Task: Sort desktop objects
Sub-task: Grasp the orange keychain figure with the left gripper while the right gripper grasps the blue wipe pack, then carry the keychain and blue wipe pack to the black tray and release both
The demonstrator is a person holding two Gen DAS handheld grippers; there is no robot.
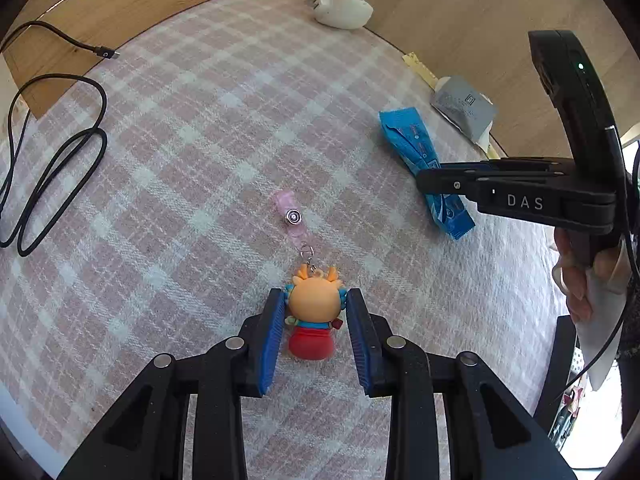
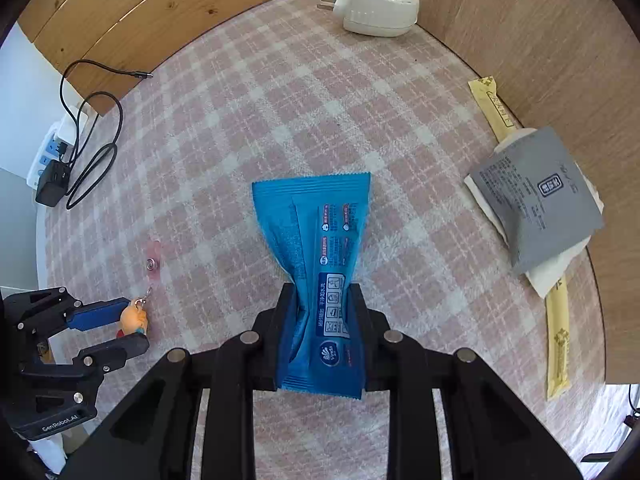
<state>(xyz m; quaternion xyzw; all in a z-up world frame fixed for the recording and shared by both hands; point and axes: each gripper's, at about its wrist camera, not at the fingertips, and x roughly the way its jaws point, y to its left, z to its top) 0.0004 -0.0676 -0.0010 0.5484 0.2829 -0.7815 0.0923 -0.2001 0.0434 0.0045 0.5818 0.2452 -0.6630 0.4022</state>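
Note:
A small toy figure keychain [image 1: 312, 340] with an orange head and red body lies on the pink checked cloth [image 1: 200, 160]. Its pink strap and metal snap [image 1: 293, 216] stretch away from it. My left gripper [image 1: 316, 296] points down over it, its blue pads shut against the sides of the head. The right wrist view shows the same grip at the lower left, left gripper [image 2: 136, 322]. My right gripper [image 2: 320, 294] is shut on a blue wipes packet [image 2: 316, 216], which is pinched and creased between the pads. The packet [image 1: 404, 136] and right gripper [image 1: 424, 178] also appear in the left wrist view.
A coiled black cable [image 1: 52, 168] lies at the left, running to a power strip [image 2: 56, 148]. A white plug-in device [image 2: 380, 8] sits at the back by wooden walls [image 2: 540, 60]. A grey packet on tissue [image 2: 540, 200] and yellow sachets [image 2: 558, 344] lie along the right wall.

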